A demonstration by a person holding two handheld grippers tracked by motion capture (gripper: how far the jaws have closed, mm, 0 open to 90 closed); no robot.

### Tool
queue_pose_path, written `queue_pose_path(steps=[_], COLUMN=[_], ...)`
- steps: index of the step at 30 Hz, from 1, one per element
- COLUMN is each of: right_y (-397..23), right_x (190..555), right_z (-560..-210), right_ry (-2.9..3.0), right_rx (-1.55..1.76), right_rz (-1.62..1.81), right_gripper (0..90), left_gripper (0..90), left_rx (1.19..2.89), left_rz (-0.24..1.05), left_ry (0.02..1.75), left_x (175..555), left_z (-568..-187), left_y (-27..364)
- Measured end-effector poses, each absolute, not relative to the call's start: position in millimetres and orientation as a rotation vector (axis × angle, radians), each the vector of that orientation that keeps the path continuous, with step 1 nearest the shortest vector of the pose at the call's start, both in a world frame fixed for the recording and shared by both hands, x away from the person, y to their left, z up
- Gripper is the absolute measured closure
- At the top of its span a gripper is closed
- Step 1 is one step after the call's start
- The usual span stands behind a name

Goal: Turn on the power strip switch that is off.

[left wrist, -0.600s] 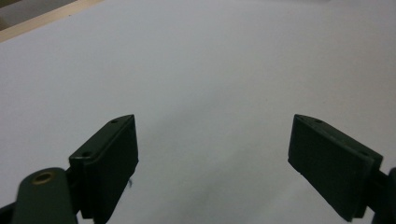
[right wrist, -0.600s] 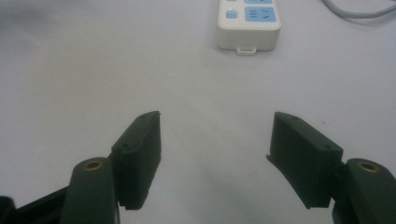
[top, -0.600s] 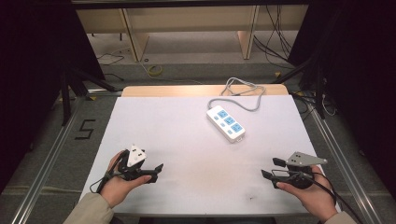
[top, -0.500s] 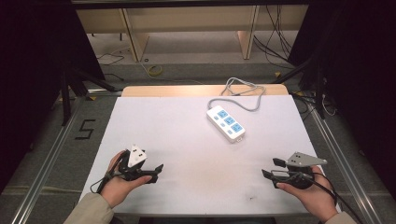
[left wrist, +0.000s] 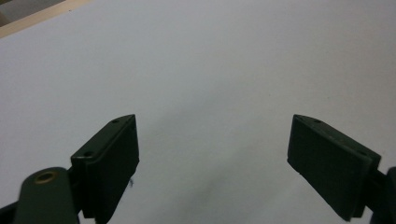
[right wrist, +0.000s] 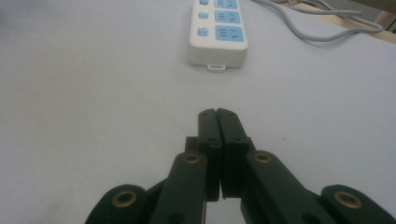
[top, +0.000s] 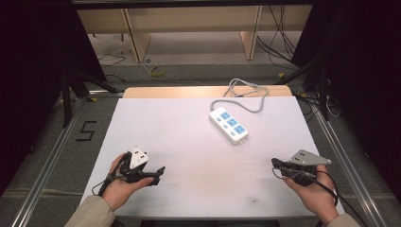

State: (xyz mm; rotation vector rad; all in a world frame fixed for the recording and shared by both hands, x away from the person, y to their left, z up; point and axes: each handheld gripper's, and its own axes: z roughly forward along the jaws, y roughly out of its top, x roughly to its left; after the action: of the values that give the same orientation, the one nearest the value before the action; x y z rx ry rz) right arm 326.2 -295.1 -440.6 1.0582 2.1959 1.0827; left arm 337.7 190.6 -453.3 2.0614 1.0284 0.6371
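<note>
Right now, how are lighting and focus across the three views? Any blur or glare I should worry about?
High view: table evenly lit, surroundings dark, no glare. Left gripper view: soft, jaws blurred, faint shadow between them. Right gripper view: power strip a bit soft, right gripper fairly sharp.

Surface finishes, matt vs. glossy

Table (top: 189,137): matt white sheet, wood edge. Power strip (right wrist: 218,28): glossy white plastic w/ blue inserts. Right tongs (right wrist: 218,114): matt black plastic, brass-look rivets.
</note>
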Motion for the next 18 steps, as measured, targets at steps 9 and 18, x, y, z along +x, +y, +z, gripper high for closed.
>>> queue_pose_path(steps=[9, 18], right_y=[-290.1, -285.6], right_x=[333.0, 341.7], right_z=[-436.8, -433.7], right_ry=[2.201, 2.216], right_rx=[1.053, 1.061], right_rz=[1.053, 1.053], right_gripper=[90.0, 90.0], left_gripper=[16.6, 16.6], left_rx=[2.053, 2.057], left_rz=[0.634, 0.630], left_ry=[1.037, 1.036], left_x=[337.7, 338.9], left_z=[-453.0, -454.1], left_y=[190.8, 190.2])
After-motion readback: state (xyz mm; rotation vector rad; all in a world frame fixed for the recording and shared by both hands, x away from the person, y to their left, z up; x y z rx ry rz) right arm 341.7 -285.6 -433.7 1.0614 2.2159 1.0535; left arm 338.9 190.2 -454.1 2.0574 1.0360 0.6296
